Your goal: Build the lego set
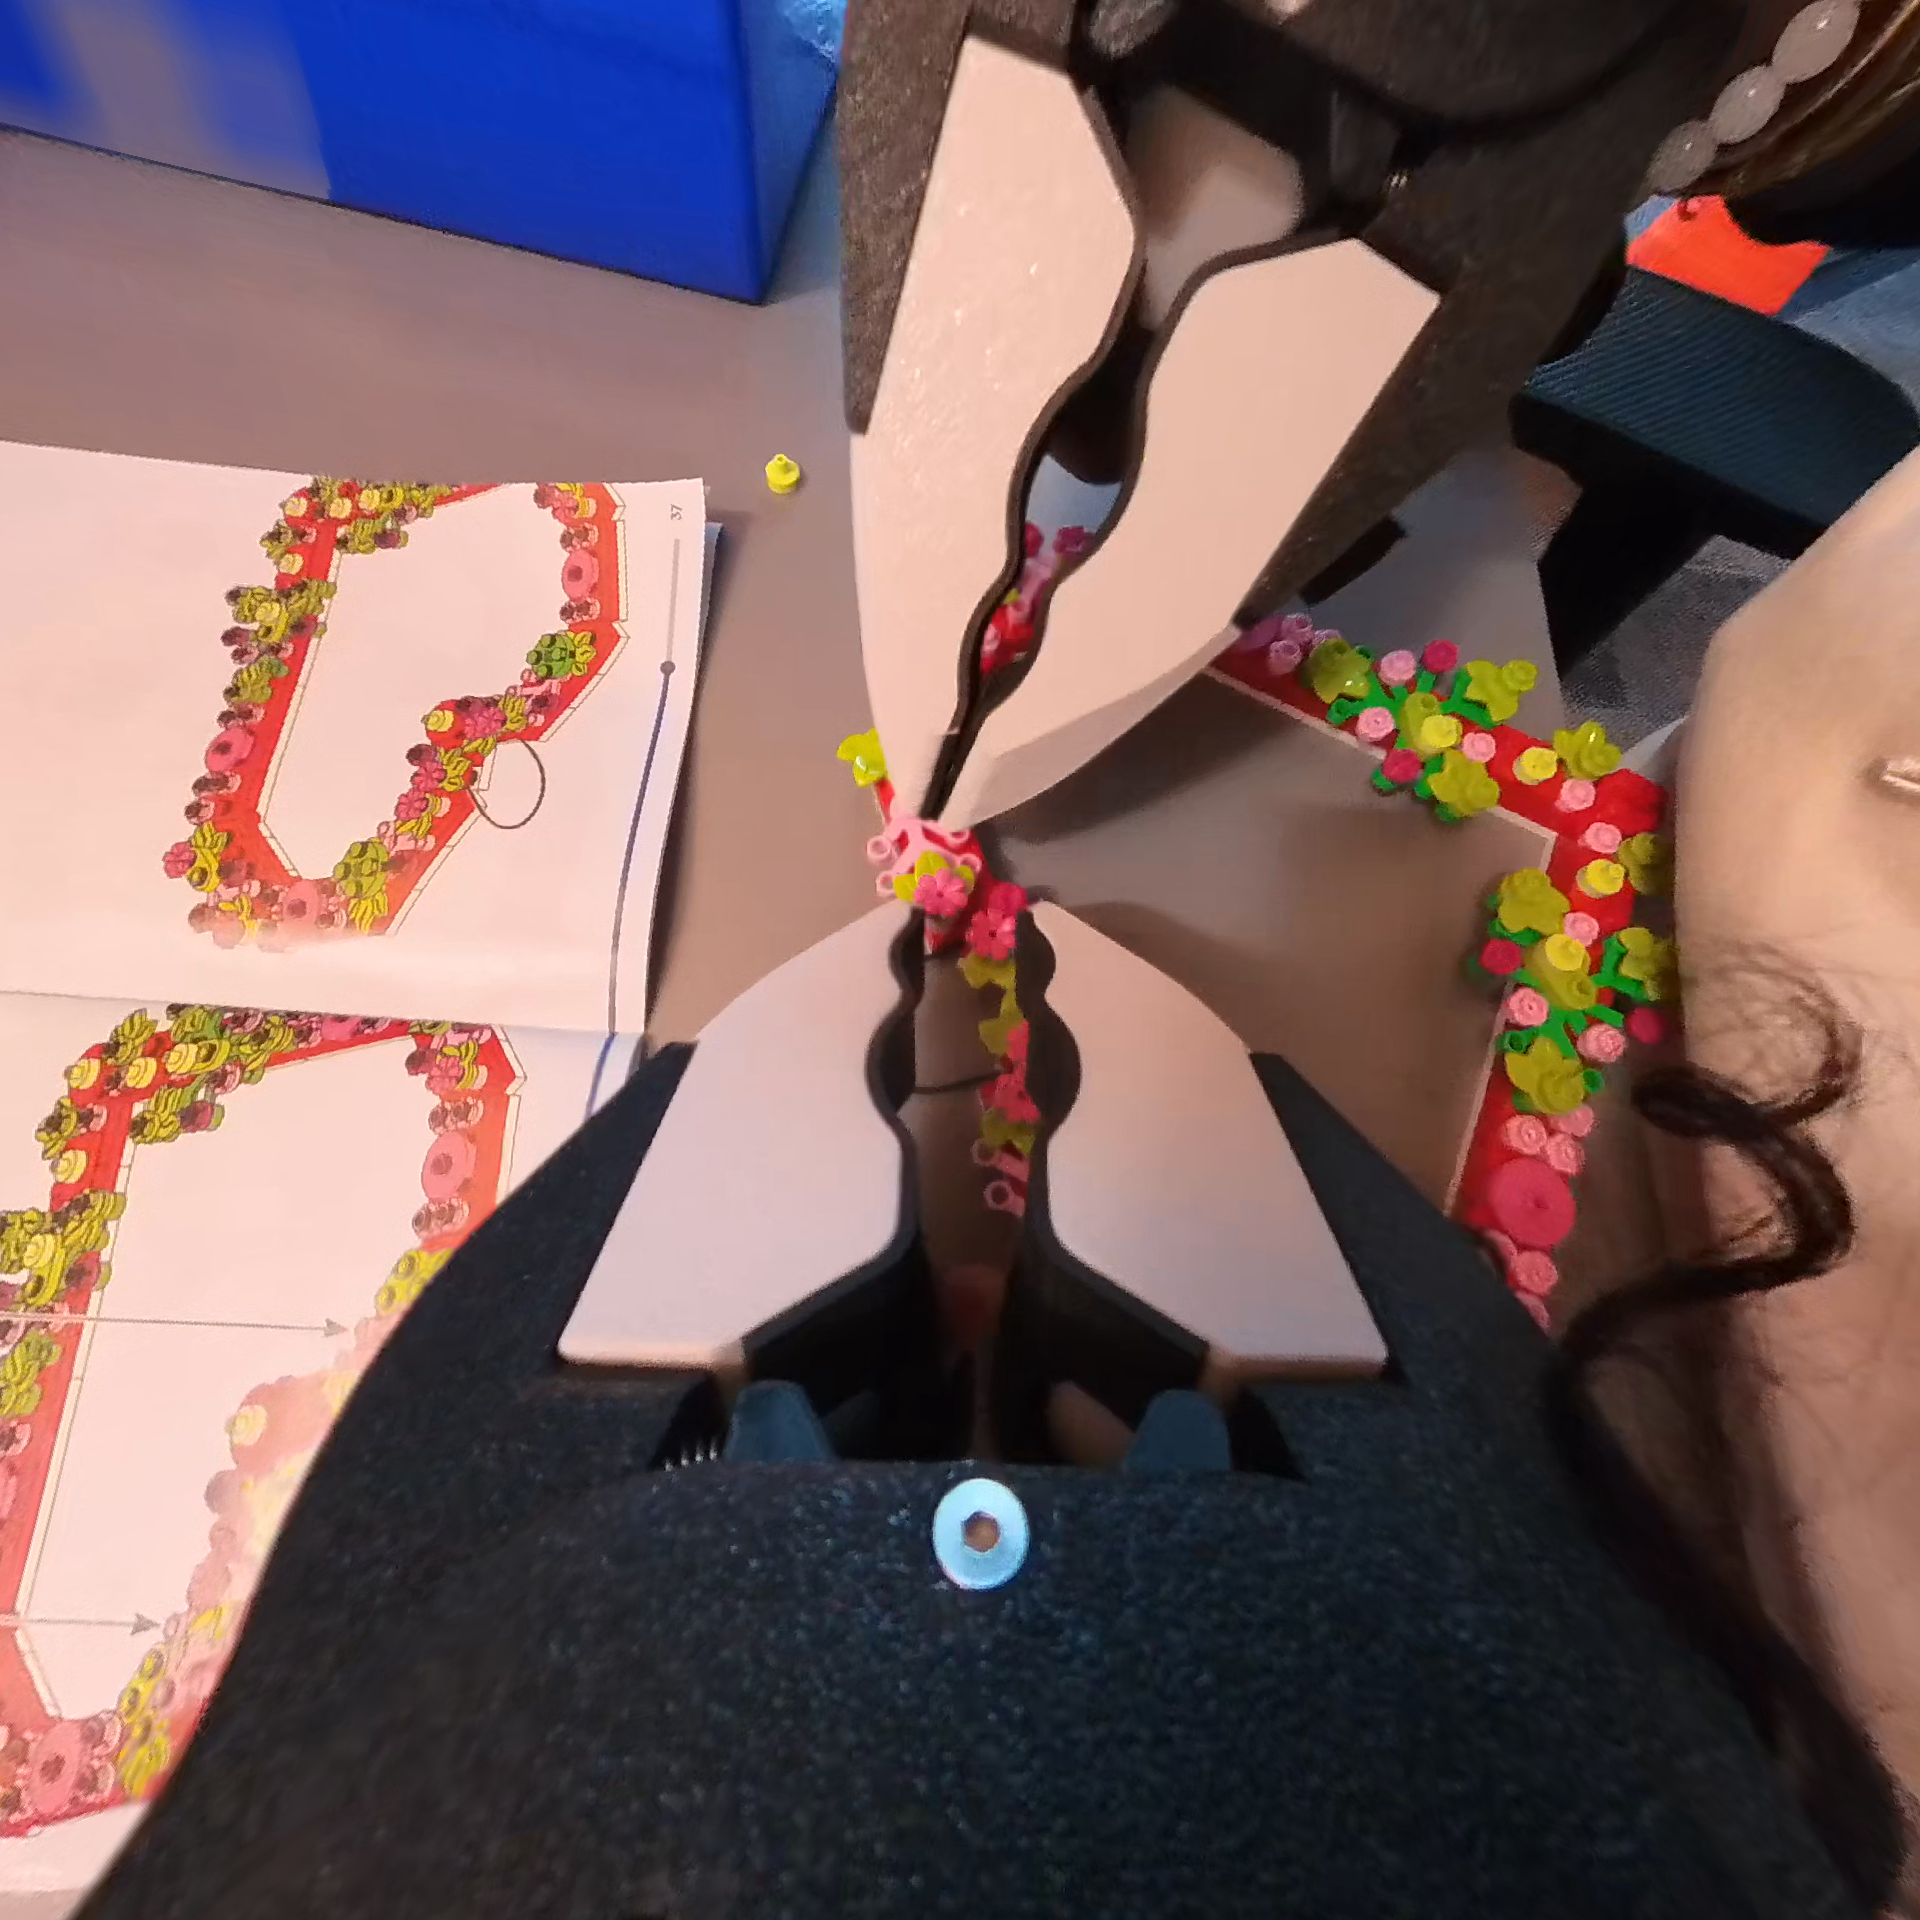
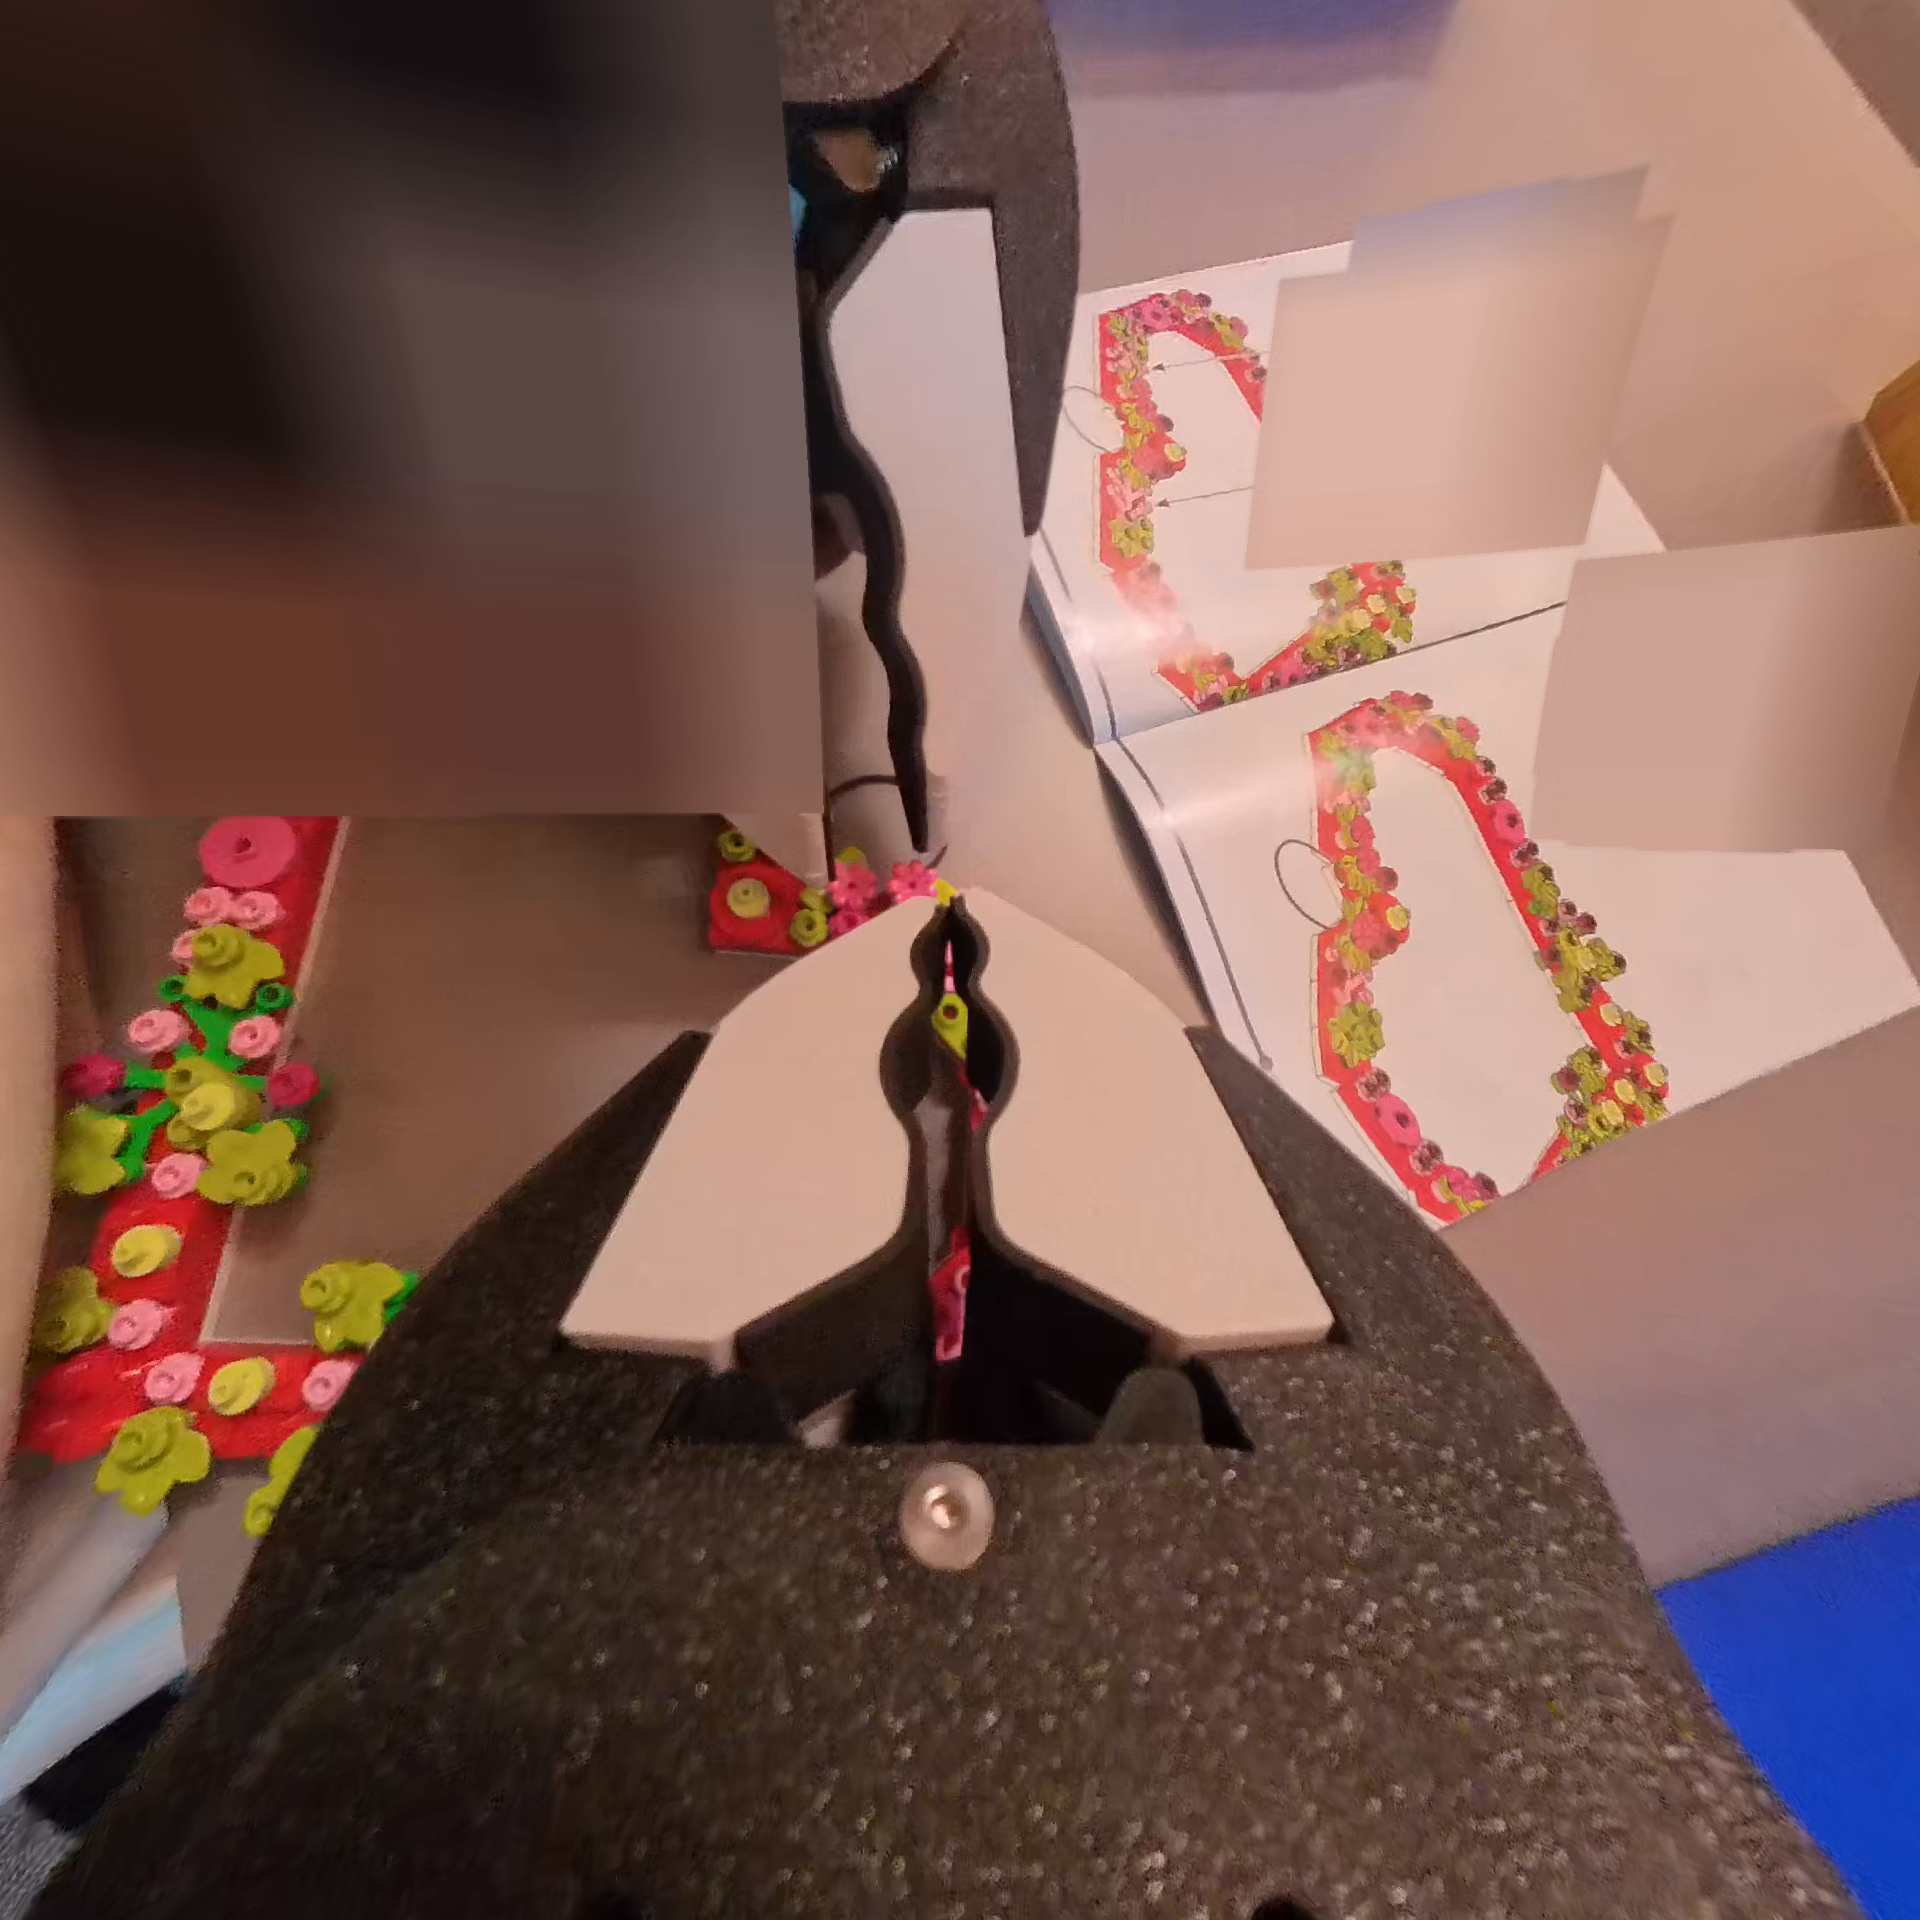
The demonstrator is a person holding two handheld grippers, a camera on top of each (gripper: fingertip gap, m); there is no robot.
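Grey-brown tabletop (image 1: 312, 343), blue box (image 1: 540, 125) behind.

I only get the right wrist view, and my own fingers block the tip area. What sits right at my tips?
Observer: In the left wrist view, the right gripper has its tips together against a pale pink piece on the edge of the red frame.
Operator: Is the other gripper steadying the frame?
Observer: Yes. The left gripper straddles a flowered run of the frame next to that piece, with a finger on each side.
Operator: Any spare parts lying loose?
Observer: One yellow stud lies alone on the table, just past the corner of the booklet. Your view does not show it.
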